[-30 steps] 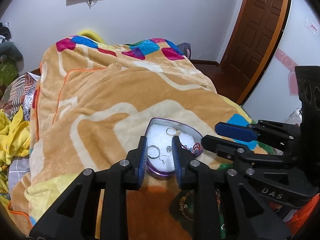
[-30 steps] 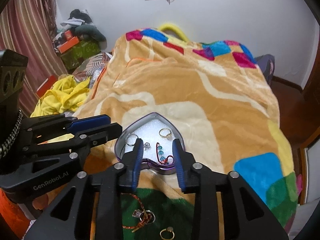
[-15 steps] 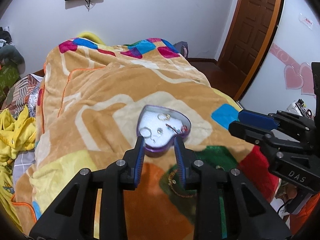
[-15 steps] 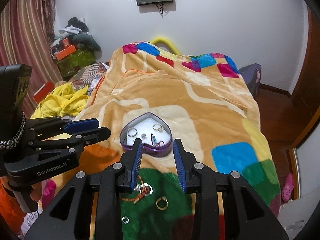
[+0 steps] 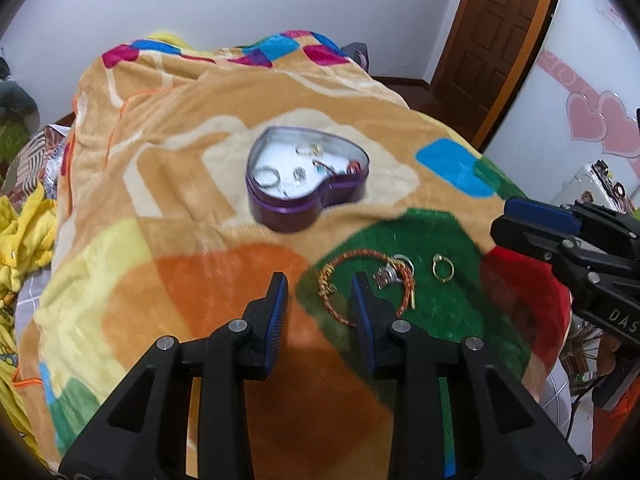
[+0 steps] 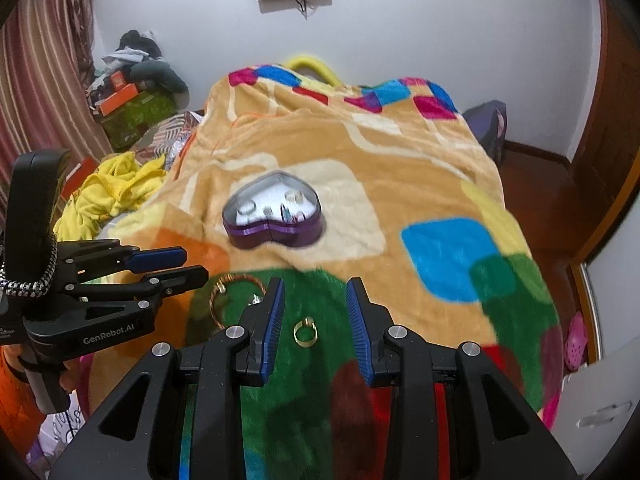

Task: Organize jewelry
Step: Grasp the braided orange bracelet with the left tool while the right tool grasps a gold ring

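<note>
A purple heart-shaped tin (image 5: pixel 306 184) sits open on the blanket, with rings and a beaded piece lying inside; it also shows in the right wrist view (image 6: pixel 274 216). In front of it, on a green patch, lie an orange cord bracelet (image 5: pixel 362 284), a silver ring (image 5: pixel 394 270) and a gold ring (image 5: pixel 442 268). My left gripper (image 5: pixel 320 300) is open and empty over the bracelet's left part. My right gripper (image 6: pixel 316 312) is open and empty, with the gold ring (image 6: pixel 306 332) between its fingers below. The bracelet (image 6: pixel 228 292) is partly hidden by the left finger.
A colourful patchwork blanket (image 5: pixel 160 160) covers the bed. Yellow clothes (image 6: pixel 116 192) and boxes are piled at the left. A wooden door (image 5: pixel 496 32) stands at the back right. A white cabinet (image 6: pixel 600 400) is by the bed's right side.
Both grippers have pulled back from the heart tin toward the near end of the bed. The loose bracelet and rings have come into view beneath them. Both stay open.
</note>
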The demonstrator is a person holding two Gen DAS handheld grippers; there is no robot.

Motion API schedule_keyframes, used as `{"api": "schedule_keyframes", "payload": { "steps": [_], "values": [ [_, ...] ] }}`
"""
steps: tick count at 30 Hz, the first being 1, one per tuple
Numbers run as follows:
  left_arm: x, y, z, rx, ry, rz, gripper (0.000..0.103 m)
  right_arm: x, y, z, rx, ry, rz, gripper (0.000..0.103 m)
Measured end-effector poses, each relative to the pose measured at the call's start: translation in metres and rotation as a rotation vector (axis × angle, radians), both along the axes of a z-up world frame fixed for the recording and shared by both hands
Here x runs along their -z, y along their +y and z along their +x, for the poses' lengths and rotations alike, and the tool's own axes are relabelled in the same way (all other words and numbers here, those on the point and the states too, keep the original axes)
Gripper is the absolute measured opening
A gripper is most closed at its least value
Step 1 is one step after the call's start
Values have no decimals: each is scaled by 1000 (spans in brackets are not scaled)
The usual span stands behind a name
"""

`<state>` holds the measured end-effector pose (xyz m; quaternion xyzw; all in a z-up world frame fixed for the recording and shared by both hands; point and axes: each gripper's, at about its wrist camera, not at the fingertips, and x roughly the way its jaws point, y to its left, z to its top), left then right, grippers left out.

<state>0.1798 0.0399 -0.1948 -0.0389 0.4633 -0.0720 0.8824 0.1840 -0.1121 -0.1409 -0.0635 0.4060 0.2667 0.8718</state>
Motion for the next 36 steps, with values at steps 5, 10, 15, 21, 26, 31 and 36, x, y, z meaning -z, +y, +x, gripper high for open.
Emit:
{"api": "schedule_keyframes", "payload": {
  "steps": [5, 10, 15, 21, 26, 31, 36],
  "values": [
    [10, -4, 0, 11, 18, -10, 32, 19, -3, -6, -1, 50, -7, 29],
    [17, -5, 4, 5, 22, -7, 31, 36, 1, -7, -9, 92, -26, 29],
    [25, -9, 8, -2, 28, 16, 28, 46, 5, -5, -12, 113, -44, 29],
    [29, -11, 7, 10, 15, 39, 24, 48, 8, -5, -18, 100, -51, 29],
    [29, -11, 8, 19, 12, 41, 12, 51, 11, -6, -27, 81, -41, 29],
    [30, -14, 8, 32, 10, 65, 9, 51, 12, -6, -38, 65, -43, 26],
    [25, -15, 5, 32, -10, 64, 9, 49, 12, -6, -34, 64, -32, 16]
  ]
}}
